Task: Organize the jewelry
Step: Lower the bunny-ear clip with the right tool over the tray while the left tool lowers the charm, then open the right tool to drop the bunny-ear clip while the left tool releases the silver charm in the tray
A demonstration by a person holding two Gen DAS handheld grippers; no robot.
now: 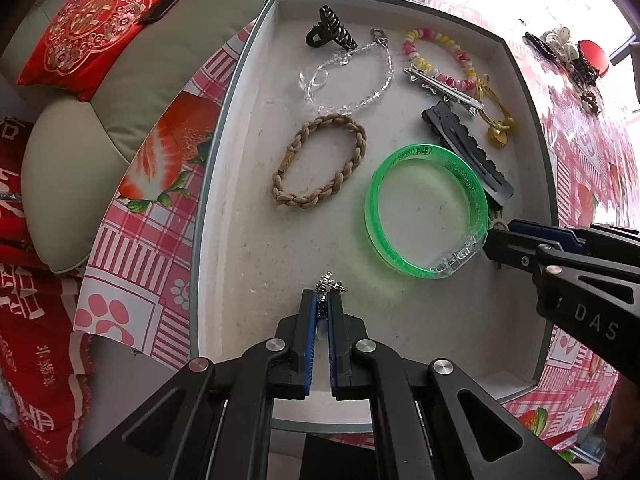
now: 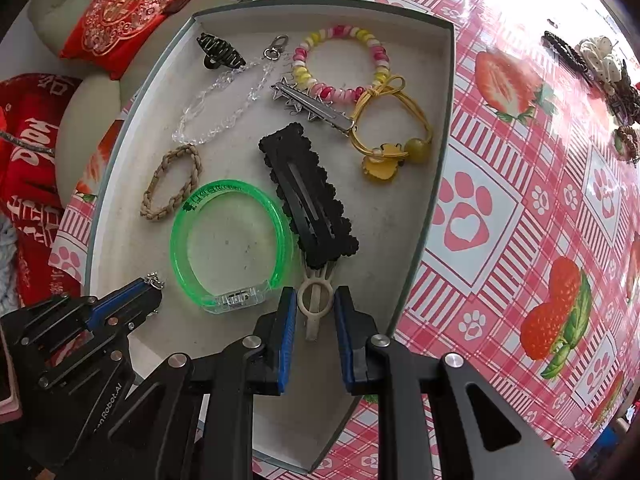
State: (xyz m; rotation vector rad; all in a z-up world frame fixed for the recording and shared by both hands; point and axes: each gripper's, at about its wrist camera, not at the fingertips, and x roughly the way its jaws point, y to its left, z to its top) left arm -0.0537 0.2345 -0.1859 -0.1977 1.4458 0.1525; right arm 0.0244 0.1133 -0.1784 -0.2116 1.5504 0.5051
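A small silver trinket [image 1: 326,284] sits pinched in the left claw [image 1: 320,308], its fingers drawn tight on it with only the chain-like tip poking out, low over the near part of the tray [image 1: 224,184]; the right claw [image 2: 316,312] stands with its fingers apart either side of a beige clip [image 2: 315,302], not touching it as far as I can see, and that clip lies on the tray floor with its far end tucked under a black scalloped hair clip [image 2: 310,200]; just left of that is a green bangle [image 2: 230,244] lying flat, its clear clasp toward the claws; beyond it a braided tan bracelet [image 1: 320,160], a clear bead chain [image 1: 348,80] with a metal clasp, and a black claw clip [image 1: 330,30] up in the far corner; to the right a silver star barrette [image 2: 312,106] lies across a pink and yellow bead bracelet [image 2: 340,64], and a yellow hair tie [image 2: 394,120] with a charm rests beside the tray wall; the tray stands on a bench [image 2: 520,200] covered in a pink strawberry-and-paw cloth; more hair pieces [image 2: 600,68] lie well apart at its far edge; off to the left a red embroidered cushion [image 1: 96,28] rests on a grey seat.
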